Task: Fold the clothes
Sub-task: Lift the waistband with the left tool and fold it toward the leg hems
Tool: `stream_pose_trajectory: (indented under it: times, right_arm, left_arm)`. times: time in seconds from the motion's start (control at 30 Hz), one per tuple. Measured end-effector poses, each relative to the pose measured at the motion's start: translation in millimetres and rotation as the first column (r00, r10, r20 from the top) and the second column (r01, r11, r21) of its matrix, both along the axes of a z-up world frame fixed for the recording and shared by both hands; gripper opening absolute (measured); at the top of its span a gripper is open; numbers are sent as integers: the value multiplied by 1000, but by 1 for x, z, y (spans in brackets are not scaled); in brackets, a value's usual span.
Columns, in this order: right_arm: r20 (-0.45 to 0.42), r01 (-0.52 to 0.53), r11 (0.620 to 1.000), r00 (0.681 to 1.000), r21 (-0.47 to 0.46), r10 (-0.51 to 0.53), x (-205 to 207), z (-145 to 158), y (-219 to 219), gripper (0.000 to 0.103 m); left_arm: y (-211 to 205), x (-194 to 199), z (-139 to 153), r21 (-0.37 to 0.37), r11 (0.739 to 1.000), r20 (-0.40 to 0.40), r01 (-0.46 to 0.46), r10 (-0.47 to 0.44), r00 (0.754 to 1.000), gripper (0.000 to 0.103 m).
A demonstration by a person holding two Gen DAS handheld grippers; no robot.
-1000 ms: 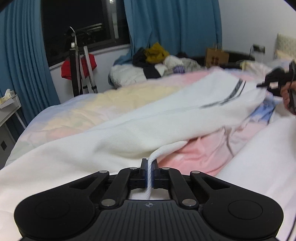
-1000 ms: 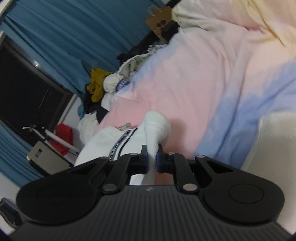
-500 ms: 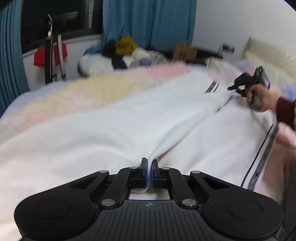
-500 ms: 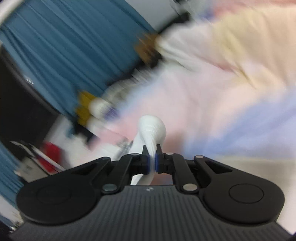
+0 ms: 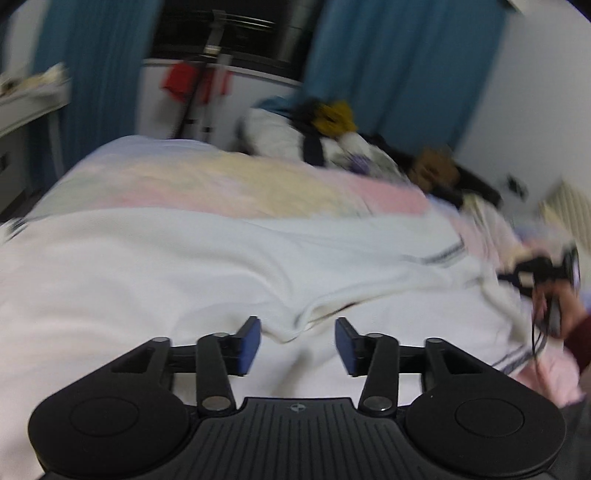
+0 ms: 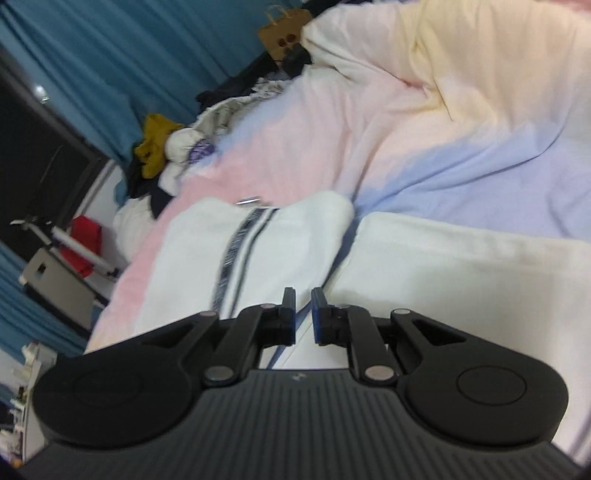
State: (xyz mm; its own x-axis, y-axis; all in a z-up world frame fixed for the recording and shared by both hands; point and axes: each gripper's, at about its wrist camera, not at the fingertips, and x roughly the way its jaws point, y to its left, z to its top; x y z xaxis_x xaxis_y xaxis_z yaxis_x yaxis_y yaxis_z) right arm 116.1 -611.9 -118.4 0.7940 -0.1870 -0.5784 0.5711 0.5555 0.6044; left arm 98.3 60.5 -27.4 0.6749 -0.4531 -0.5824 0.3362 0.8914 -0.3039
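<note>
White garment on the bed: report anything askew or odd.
The white garment lies folded over, but one raised ridge of cloth bunches near the open left hand-held gripper, so the fold is not flat. Nothing looks damaged.

Left gripper (image 5: 297, 343) jaws have just been opened; nothing is gripped, a fold of the white garment (image 5: 229, 266) lies between them. Garment is spread over the pastel bed (image 5: 221, 177). Right gripper (image 5: 517, 275) is seen at far right, blurred.

Two grippers (image 5: 297, 345) (image 6: 303, 315), one white striped garment (image 5: 221, 266), one pastel bedspread (image 6: 424, 122), one heap of clothes (image 5: 332, 136) and one paper bag (image 6: 282, 33) are counted.
</note>
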Motion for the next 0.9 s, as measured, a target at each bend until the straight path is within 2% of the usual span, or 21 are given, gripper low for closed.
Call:
stream_pose_trajectory:
  times: [0.03,0.1,0.17,0.23,0.3,0.43,0.63,0.7,0.77,0.8,0.9]
  right_arm:
    - [4,-7,1000,1000,-8,7,-8,5,5,13]
    - [12,-17,1000,1000,-25,18,-26,15,13,13]
    - [20,-28,999,999,-41,28,-43,25,21,13]
    - [16,-23,999,1000,-44,24,-57,30,25,13]
    - [1,-12,999,1000,-51,12,-66,32,28,13]
    - [-23,12,999,1000,-49,-13,-77,31,33,13]
    - [-49,115,993,992,-18,-115,-92,23,27,13]
    - [-54,158,987,986,-6,-158,-99,20,23,13]
    - [-51,197,980,979,19,-196,-106,17,19,13]
    - [-53,216,976,975,26,-215,-109,15,17,13]
    - [-62,263,964,963,30,-260,-113,11,13,13]
  left_arm:
    - [15,-9,5,-28,999,-22,-41,41,999,63]
    - [46,-26,12,-78,987,-86,-139,132,988,67]
    - [78,-41,13,-133,956,-191,-262,235,953,80]
    - [109,-55,8,-207,903,-314,-376,303,900,83]
    - [141,-70,3,-270,830,-436,-488,347,830,85]
    - [174,-92,-13,-287,729,-565,-621,395,725,87]
    - [202,-97,-44,-289,583,-683,-759,430,590,89]
    - [205,-92,-49,-259,555,-696,-791,460,551,89]
    - [209,-93,-54,-224,506,-702,-833,509,499,89]
    - [210,-94,-56,-217,491,-702,-843,521,485,89]
    - [211,-92,-60,-214,478,-703,-852,530,474,89]
